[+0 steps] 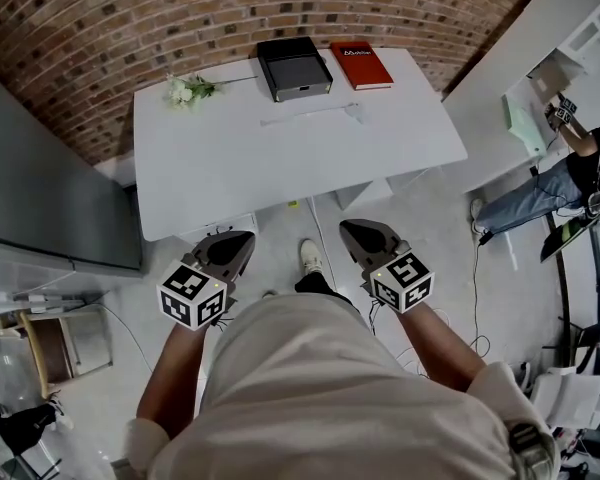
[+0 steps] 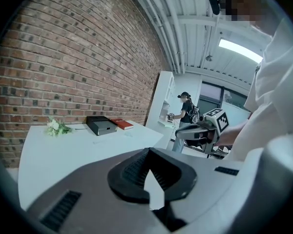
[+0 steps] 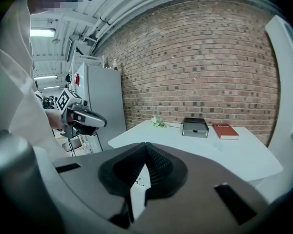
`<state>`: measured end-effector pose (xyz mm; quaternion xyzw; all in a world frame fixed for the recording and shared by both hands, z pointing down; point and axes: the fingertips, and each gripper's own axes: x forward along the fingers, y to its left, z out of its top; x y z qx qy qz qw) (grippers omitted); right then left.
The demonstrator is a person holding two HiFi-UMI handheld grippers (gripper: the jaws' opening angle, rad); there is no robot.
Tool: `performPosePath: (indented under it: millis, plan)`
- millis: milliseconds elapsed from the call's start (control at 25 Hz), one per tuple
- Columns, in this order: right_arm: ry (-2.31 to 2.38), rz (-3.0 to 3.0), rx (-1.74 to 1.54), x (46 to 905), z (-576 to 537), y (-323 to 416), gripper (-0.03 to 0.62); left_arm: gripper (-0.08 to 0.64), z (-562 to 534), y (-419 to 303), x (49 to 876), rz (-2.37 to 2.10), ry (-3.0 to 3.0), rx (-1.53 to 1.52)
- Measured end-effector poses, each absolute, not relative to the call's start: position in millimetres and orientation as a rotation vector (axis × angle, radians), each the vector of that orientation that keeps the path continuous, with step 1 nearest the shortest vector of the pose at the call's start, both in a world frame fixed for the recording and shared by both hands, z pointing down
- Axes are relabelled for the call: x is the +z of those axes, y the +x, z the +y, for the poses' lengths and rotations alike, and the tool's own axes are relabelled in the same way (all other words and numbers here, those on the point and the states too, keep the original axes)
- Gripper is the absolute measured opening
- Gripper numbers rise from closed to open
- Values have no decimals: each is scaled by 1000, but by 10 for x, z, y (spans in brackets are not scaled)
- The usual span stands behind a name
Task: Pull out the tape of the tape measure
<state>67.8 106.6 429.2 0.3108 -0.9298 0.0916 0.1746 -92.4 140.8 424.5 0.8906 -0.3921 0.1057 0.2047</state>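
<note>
I cannot make out a tape measure for certain. A pale thin object (image 1: 315,116) lies flat on the white table (image 1: 230,168), in front of the black box; it is too faint to identify. Both grippers are held low, close to the person's body and short of the table's near edge. The left gripper (image 1: 242,240) is shut and holds nothing, as its own view shows (image 2: 147,152). My right gripper (image 1: 348,228) is likewise shut with nothing in it (image 3: 145,147). Each gripper appears in the other's view, the right gripper (image 2: 185,133) and the left gripper (image 3: 100,122).
At the table's far edge lie a black box (image 1: 294,67), a red book (image 1: 360,64) and a small bunch of white flowers (image 1: 187,91). A brick wall stands behind. A grey cabinet (image 1: 40,188) is at the left, and another person (image 1: 560,168) stands by shelves at the right.
</note>
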Motion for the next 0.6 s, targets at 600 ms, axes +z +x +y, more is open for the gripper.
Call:
performPosePath:
  millis: [600]
  plan:
    - [849, -2626, 267, 4397, 1136, 570, 3, -5, 1467, -1125, 4343, -1132, 2439, 293]
